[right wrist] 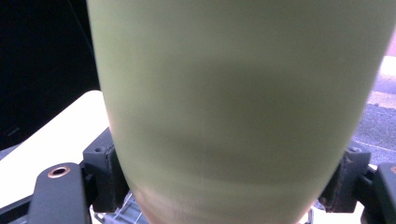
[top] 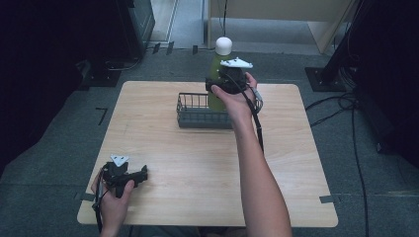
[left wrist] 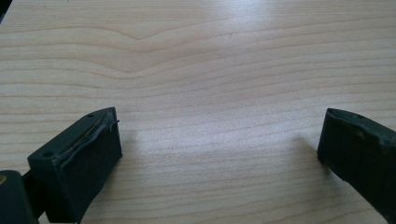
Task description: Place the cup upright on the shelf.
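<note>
A green bottle (top: 215, 64) with a white cap hangs upright over the dark wire basket (top: 190, 112) at the table's far middle. My right gripper (top: 222, 81) is shut on the bottle's body. In the right gripper view the green bottle (right wrist: 233, 107) sits between the two black pads (right wrist: 100, 175), which press on its sides. My left gripper (top: 141, 175) rests near the table's front left corner, held by a hand. In the left gripper view its jaws stand wide apart over bare wood, with one black pad (left wrist: 84, 163) at the lower left and nothing between them.
The light wooden table (top: 197, 163) spans the view. Dark equipment and cables lie on the grey floor around it. A cable trails from the right gripper along the forearm.
</note>
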A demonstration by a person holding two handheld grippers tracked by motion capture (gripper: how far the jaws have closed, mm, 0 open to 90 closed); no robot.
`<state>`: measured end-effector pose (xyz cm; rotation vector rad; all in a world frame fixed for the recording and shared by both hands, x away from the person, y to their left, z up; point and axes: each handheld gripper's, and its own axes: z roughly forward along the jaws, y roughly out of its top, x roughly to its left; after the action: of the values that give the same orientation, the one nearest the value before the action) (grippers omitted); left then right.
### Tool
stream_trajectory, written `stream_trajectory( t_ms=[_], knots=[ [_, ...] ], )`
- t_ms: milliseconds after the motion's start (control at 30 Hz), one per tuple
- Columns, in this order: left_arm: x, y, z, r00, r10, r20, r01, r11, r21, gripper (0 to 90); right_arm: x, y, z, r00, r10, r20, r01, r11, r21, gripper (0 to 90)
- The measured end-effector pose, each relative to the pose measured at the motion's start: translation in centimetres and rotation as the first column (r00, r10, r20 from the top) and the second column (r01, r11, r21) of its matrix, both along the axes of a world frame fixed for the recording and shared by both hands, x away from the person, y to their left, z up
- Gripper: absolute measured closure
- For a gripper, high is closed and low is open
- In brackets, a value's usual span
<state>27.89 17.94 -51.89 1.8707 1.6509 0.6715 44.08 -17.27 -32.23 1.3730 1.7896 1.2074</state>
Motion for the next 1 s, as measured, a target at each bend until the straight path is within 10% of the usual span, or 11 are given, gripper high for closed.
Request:
stream_trajectory(
  t_ms=[1000],
  knots=[
    [0.0,0.0,0.0,1.0000,-0.001,0.000,0.001,1.0000,0.001,0.0,1.9,0.2,-6.1,0.9989,-0.024,-0.040,0.022,0.9990,-0.039,20.5]
  ],
)
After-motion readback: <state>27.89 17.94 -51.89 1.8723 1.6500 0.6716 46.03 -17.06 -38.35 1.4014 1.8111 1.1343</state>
